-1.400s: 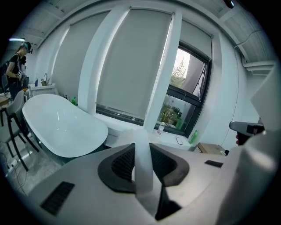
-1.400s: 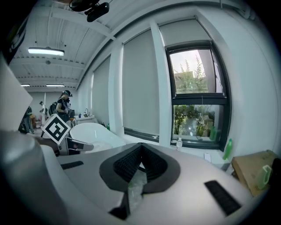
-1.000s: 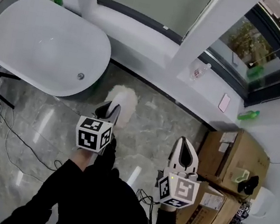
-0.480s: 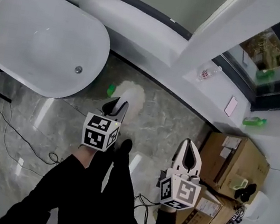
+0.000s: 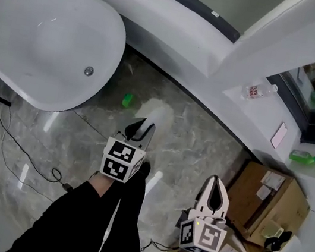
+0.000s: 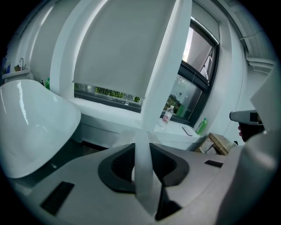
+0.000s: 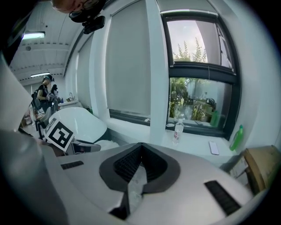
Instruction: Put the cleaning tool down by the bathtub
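Observation:
My left gripper (image 5: 141, 127) is shut on the white handle (image 6: 164, 79) of the cleaning tool, which rises up between the jaws in the left gripper view. The tool's fluffy white head (image 5: 158, 114) rests on the marble floor just ahead of the gripper, to the right of the white bathtub (image 5: 46, 36). The tub's side (image 6: 30, 127) fills the left of the left gripper view. My right gripper (image 5: 214, 184) hangs lower right, shut with nothing in it, its jaws (image 7: 138, 169) pointing toward the window.
A small green object (image 5: 127, 99) lies on the floor by the tub. Cables (image 5: 31, 157) run over the floor at left. Cardboard boxes (image 5: 271, 197) stand at right. The sill holds a bottle (image 5: 259, 91), a phone (image 5: 279, 135) and a green bottle (image 5: 303, 156). People (image 7: 44, 92) stand far off.
The view has shifted: both grippers sit lower and further right, the tub nearer the upper left. The fluffy head stays ahead of the left gripper. The green object has come into view.

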{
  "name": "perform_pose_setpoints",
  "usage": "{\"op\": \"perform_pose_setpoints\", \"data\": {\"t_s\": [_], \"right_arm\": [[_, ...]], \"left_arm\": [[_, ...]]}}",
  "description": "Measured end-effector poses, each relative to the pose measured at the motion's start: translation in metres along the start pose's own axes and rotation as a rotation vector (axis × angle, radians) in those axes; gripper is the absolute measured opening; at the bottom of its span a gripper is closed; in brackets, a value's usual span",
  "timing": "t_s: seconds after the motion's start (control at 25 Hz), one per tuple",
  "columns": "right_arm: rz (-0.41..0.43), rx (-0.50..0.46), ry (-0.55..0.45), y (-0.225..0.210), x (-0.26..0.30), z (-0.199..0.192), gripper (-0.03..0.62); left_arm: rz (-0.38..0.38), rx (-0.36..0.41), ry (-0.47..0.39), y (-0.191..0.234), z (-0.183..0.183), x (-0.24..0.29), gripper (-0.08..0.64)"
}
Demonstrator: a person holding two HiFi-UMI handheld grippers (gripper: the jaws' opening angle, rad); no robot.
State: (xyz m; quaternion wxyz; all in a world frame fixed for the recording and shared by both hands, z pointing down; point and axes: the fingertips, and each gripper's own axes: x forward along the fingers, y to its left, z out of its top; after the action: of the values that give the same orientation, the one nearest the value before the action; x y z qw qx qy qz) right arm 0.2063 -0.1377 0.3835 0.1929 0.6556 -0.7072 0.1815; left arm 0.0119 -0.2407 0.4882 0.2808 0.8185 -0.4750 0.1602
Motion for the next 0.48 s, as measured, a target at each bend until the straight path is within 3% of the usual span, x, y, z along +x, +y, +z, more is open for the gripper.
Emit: {"op": "perform_pose_setpoints", "data": {"t_s": [0.48], "right_arm": [[0.057, -0.005, 0.075, -0.007, 0.097, -0.132, -0.002]], "left_arm": [[0.061, 0.004, 0.036, 0.067, -0.134, 0.113, 0.100]]}}
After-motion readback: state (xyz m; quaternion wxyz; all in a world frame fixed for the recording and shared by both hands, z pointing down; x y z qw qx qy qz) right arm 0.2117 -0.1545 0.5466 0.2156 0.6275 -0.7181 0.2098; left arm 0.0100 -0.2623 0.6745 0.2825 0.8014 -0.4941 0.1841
